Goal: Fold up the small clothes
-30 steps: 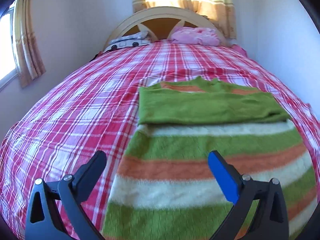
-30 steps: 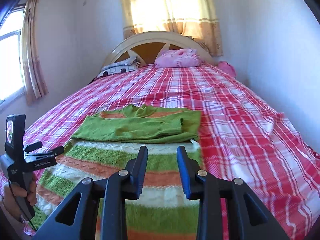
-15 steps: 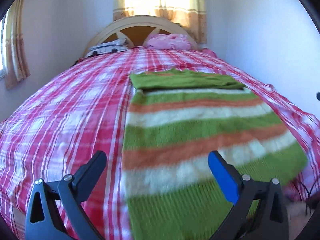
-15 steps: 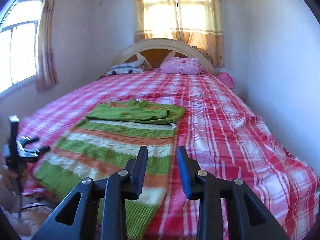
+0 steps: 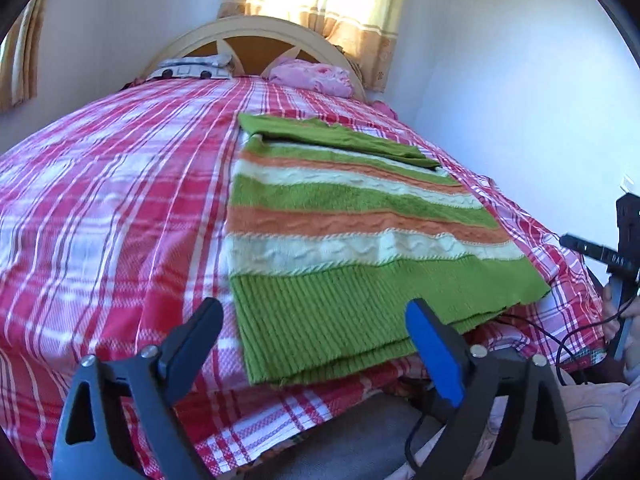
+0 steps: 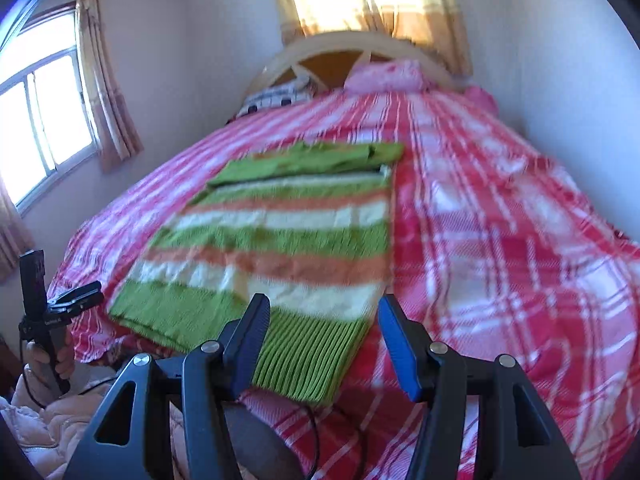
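A striped sweater (image 5: 344,232) in green, orange and cream lies flat on the red plaid bed, sleeves folded across its far end. Its green ribbed hem hangs at the near bed edge. It also shows in the right wrist view (image 6: 280,248). My left gripper (image 5: 316,344) is open and empty, just before the hem's left corner. My right gripper (image 6: 320,340) is open and empty, just before the hem's right corner. Each gripper shows at the edge of the other's view, the right one (image 5: 616,252) and the left one (image 6: 52,312).
The plaid bed (image 5: 100,208) runs back to a curved headboard (image 5: 256,36) with a patterned pillow (image 5: 196,68) and a pink pillow (image 5: 312,76). Walls stand close on both sides. A window (image 6: 36,128) is at the left. Cables (image 5: 560,340) hang near the bed's foot.
Both grippers have pulled back from over the sweater's middle to its near hem at the bed edge. The right gripper's jaws have opened from narrow to wide.
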`<act>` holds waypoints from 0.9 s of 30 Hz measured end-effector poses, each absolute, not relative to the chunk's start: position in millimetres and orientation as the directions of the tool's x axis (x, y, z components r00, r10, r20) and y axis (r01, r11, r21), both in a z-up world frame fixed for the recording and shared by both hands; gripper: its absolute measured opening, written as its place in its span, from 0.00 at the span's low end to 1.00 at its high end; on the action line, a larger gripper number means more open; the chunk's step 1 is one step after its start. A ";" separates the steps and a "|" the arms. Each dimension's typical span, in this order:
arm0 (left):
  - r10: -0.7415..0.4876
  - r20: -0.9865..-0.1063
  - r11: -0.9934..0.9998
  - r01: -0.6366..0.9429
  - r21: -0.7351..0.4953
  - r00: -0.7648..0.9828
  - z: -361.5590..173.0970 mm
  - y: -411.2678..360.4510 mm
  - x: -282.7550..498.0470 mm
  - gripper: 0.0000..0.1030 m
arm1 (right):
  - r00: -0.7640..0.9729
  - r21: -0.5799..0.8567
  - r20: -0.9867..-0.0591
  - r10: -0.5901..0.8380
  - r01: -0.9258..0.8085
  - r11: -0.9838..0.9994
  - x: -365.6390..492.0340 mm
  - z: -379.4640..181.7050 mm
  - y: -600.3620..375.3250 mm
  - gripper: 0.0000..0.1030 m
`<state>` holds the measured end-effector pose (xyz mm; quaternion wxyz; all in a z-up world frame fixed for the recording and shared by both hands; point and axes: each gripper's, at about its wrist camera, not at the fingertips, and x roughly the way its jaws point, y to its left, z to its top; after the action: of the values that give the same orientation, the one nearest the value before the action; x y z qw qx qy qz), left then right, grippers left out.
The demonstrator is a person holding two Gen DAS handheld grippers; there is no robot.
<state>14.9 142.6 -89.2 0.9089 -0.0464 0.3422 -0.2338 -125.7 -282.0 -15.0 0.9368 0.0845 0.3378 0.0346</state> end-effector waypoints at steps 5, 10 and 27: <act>-0.431 -0.659 0.899 0.355 -0.256 0.616 -103.9 139.7 23.4 0.70 | 0.736 0.153 -0.668 0.107 -0.005 0.988 -122.9 -31.0 -273.9 0.56; -0.381 -0.698 0.918 0.336 -0.209 0.606 -114.5 132.1 21.7 0.61 | 0.704 0.173 -0.702 0.107 0.023 0.985 -124.5 -43.6 -281.0 0.56; -0.377 -0.705 0.924 0.295 -0.244 0.600 -114.6 134.4 24.1 0.57 | 0.653 0.102 -0.754 0.071 0.010 0.995 -114.5 -69.1 -257.8 0.33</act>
<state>24.1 134.4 -114.6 0.8930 -0.0510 0.4056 -0.1882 -114.5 -257.8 -69.1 0.9078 0.0483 0.4164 0.0167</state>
